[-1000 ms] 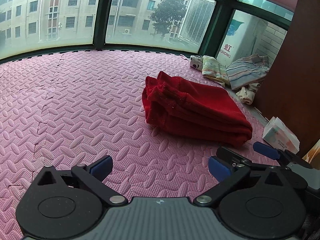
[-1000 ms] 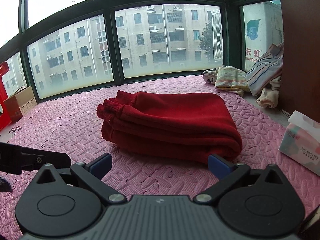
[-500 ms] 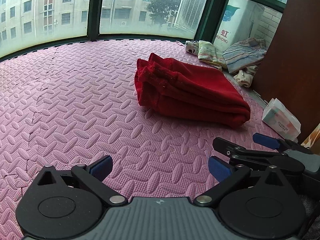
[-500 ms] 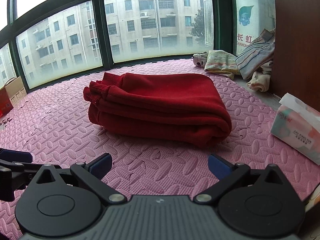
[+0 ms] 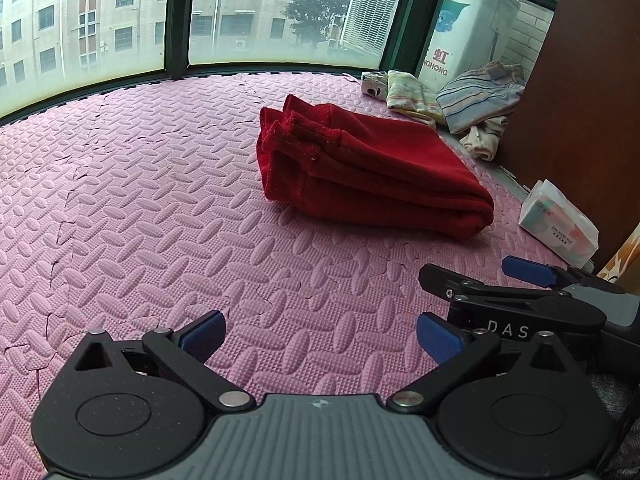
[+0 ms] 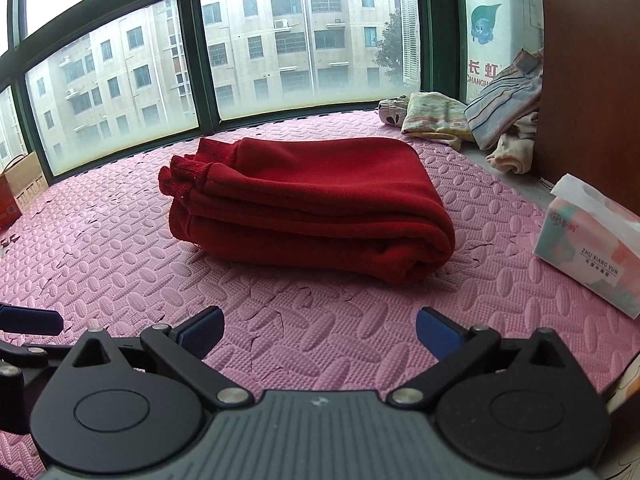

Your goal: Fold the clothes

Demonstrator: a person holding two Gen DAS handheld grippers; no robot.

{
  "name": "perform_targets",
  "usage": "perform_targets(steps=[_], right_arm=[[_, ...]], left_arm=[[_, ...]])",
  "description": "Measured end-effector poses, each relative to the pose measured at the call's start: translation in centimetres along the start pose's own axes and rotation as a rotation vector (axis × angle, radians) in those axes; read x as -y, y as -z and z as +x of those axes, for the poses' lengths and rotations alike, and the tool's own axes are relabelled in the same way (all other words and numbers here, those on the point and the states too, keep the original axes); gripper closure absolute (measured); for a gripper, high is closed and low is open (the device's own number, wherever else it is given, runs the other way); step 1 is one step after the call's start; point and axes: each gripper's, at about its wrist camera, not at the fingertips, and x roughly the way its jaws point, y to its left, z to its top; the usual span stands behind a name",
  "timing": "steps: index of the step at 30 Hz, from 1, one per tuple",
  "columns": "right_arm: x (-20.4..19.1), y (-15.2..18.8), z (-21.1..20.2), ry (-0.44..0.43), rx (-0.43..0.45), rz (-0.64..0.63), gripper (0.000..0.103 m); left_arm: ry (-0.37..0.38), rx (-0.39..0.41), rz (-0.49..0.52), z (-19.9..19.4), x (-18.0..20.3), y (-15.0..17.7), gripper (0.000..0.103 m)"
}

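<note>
The left hand-held gripper (image 5: 318, 336) was spread wide, its blue-padded fingers (image 5: 202, 334) holding nothing and hovering just above the pink foam floor mat (image 5: 140, 208). The right hand-held gripper (image 6: 318, 334) was likewise wide apart and empty, poised low over the same mat. In the left wrist view the right hand-held gripper appeared from the side at the lower right, just beside the left one; from that angle its spread could not be judged, though its own camera showed it clearly parted. Neither touched any cloth.

Ahead of both, well apart from the fingers, lay the red garment (image 6: 312, 200), folded into a thick stack of layers flat on the mat. Its long axis ran roughly left to right across the right wrist view, the ribbed cuffs or hem bunched at the left end and the rounded fold at the right end, nearer the camera. In the left wrist view the red garment (image 5: 368, 176) slanted from the far left to the near right.

To the right, a tissue pack (image 6: 592, 240) sat on the mat near a brown wooden cabinet (image 6: 592, 80). Farther back, a heap of other clothes (image 6: 480, 120), possibly striped and patterned pieces, lay by the window (image 6: 300, 40).
</note>
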Motion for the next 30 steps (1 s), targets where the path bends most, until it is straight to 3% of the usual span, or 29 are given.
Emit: perform_targets(steps=[30], right_arm=[[0.18,0.35,-0.54,0.009,0.003,0.003,0.000]], left_arm=[[-0.005,0.001,0.027,-0.41,0.81,0.39,0.000]])
